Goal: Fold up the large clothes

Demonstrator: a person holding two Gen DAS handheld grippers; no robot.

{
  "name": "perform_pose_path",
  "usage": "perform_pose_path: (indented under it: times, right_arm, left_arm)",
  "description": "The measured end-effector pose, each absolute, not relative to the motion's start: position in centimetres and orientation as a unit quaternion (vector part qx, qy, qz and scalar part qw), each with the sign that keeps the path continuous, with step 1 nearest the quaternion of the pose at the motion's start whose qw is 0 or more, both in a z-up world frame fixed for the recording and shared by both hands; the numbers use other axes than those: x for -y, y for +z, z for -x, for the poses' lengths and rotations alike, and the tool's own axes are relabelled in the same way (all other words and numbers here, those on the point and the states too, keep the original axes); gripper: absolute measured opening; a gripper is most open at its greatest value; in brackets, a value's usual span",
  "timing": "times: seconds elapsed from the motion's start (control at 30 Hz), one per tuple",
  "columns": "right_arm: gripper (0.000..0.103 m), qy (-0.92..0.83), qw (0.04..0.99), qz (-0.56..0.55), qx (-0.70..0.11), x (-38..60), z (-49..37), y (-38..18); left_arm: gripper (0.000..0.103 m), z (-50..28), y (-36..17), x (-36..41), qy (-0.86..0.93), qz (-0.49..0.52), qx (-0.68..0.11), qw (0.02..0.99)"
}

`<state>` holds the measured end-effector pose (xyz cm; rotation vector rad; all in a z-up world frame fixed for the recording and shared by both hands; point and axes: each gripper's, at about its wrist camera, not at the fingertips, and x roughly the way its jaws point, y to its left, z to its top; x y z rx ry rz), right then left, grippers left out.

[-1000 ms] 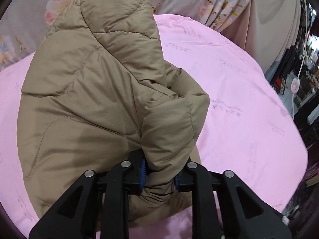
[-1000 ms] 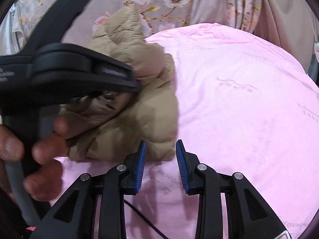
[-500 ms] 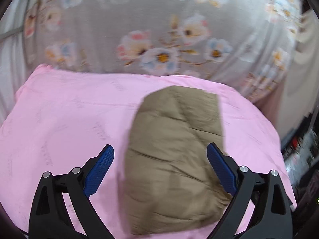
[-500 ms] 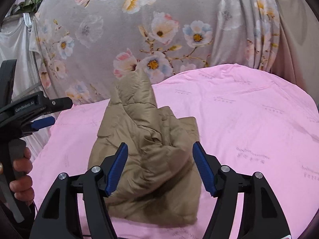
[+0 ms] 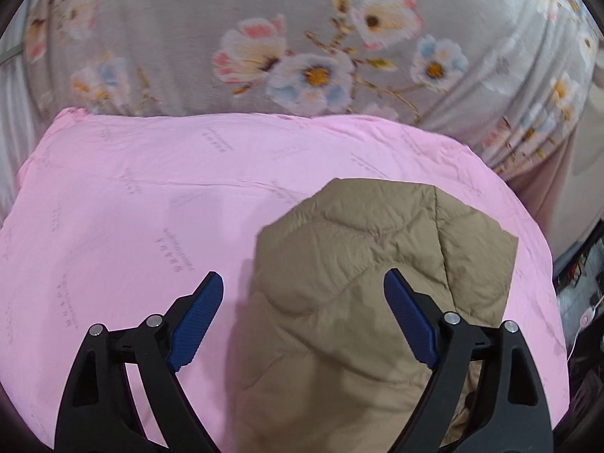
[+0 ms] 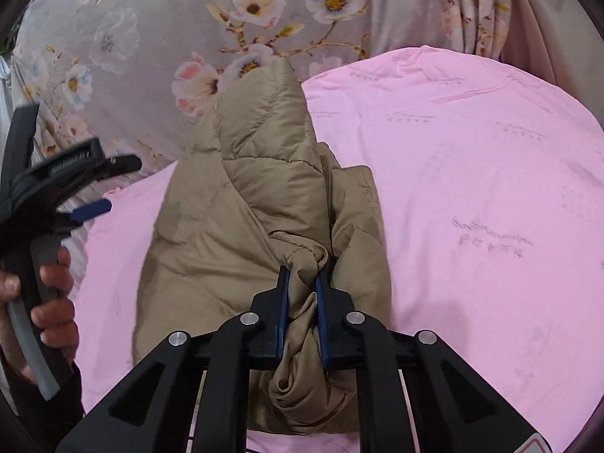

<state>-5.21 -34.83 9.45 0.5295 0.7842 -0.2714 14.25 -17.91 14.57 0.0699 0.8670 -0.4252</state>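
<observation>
1. Through the left wrist view: pink bedsheet [image 5: 151, 207] spread wide over the surface, creased, printed with faint grey lettering; floral curtain [image 5: 302, 37] hanging grey behind it, with pink, white and blue blossoms; at far right, a sliver of dim room with clutter too blurred to name.
2. Same view: tan puffer jacket [image 5: 358, 264] lying bundled on the right part of the sheet, quilted seams showing, reaching down toward the lower edge of the view.
3. Same view: left gripper [image 5: 304, 319] spread wide apart, holding nothing; blue-padded left finger over bare pink sheet, right finger over the jacket; contact with the fabric impossible to judge.
4. Through the right wrist view: same pink bedsheet [image 6: 472, 188] filling the right half; same floral curtain [image 6: 151, 37] across the top, plain beige drape at the upper right.
5. Same view: puffer jacket [image 6: 234, 226] heaped left of centre, one padded part standing up against the curtain.
6. Same view: right gripper [image 6: 302, 294] clamped tight on a bunched fold of the jacket, cloth squeezed between the blue pads and spilling below them.
7. Same view, left edge: left gripper [image 6: 94, 188] seen from the side, well apart from the jacket, gripped by the person's left hand [image 6: 45, 302].
</observation>
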Motion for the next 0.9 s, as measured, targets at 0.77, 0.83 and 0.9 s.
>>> perform_pose_path:
  times: [0.77, 0.83, 0.9]
  right_arm:
    - [0.018, -0.184, 0.864, -0.244, -0.401, 37.3, 5.7, 1.9]
    - [0.018, -0.188, 0.868, -0.235, -0.395, 37.1, 5.7, 1.8]
    - [0.018, -0.192, 0.871, -0.227, -0.391, 36.8, 5.8, 1.7]
  left_arm:
    - [0.091, -14.2, 3.9, 27.3, -0.167, -0.125, -0.398, 0.893]
    - [0.091, -14.2, 3.6, 27.4, -0.164, -0.129, -0.392, 0.896]
    - [0.092, -14.2, 3.4, 27.5, -0.160, -0.132, -0.387, 0.898]
